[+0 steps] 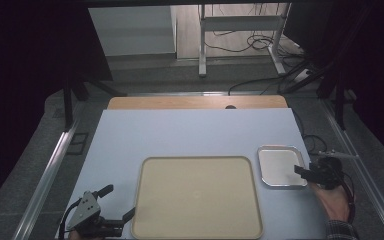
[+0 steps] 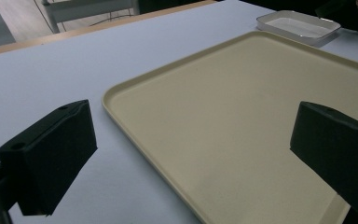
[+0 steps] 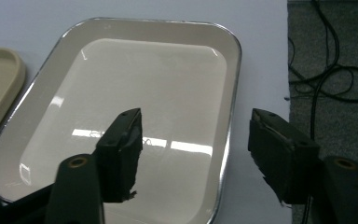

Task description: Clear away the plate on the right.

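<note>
A large empty beige tray (image 1: 197,200) lies at the near middle of the pale blue table top. To its right sits a small shiny metal tray (image 1: 280,167), also empty. My left gripper (image 1: 119,201) rests by the beige tray's near left corner, open, with that corner (image 2: 242,93) between its jaws and nothing touching the pads. My right gripper (image 1: 302,172) is at the metal tray's right side. In the right gripper view its jaws (image 3: 196,119) straddle the right rim of the metal tray (image 3: 135,70), one inside and one outside, with gaps on both sides.
The blue table top (image 1: 180,132) stretches bare behind both trays, with a wooden strip (image 1: 195,102) at its far edge. Cables (image 3: 331,70) lie on the grey floor off the table's right edge. Desk legs (image 1: 202,45) stand farther back.
</note>
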`<state>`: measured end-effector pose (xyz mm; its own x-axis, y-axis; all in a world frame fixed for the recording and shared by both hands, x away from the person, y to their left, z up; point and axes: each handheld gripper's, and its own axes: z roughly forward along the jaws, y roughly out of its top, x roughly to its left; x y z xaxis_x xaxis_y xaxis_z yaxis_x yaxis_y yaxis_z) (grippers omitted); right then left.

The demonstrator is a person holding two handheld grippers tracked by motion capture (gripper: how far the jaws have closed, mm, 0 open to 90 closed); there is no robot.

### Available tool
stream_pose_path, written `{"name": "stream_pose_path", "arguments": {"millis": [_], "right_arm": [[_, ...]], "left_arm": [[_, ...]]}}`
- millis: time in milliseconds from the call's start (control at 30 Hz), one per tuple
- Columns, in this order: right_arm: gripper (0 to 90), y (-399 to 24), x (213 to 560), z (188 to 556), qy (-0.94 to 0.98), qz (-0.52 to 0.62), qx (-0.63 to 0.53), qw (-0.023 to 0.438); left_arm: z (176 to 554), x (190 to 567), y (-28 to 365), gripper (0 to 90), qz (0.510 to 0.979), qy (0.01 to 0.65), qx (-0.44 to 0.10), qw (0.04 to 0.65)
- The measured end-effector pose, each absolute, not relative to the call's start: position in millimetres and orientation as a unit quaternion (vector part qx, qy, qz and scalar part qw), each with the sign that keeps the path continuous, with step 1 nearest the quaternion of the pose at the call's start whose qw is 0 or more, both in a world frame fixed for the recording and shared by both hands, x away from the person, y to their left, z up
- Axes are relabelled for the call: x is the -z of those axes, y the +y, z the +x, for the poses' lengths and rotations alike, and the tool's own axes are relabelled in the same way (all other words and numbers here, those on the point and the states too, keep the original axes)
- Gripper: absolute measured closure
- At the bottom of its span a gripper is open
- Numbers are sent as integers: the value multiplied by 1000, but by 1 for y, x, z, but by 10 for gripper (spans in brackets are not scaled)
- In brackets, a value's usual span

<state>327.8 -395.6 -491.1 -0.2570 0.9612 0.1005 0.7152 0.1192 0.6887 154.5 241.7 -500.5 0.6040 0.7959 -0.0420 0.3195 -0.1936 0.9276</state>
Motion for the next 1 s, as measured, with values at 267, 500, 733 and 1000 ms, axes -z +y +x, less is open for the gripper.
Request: {"name": "stream_pose_path", "arguments": {"millis": [267,500,733,1000], "right_arm": [[571,-409,493,338,711,606,-315,166],[714,-408,497,345,712,619,-295,148],[847,-412,501,347,702,632,-305,118],[884,-417,497,344,678,645,-346,73]], "left_arm": [[155,500,242,0,738,379,-233,507],[155,501,241,0,737,381,-233,507],[155,501,241,2,738,381,-233,506],[155,500,239,2,742,375,-237,502]]}}
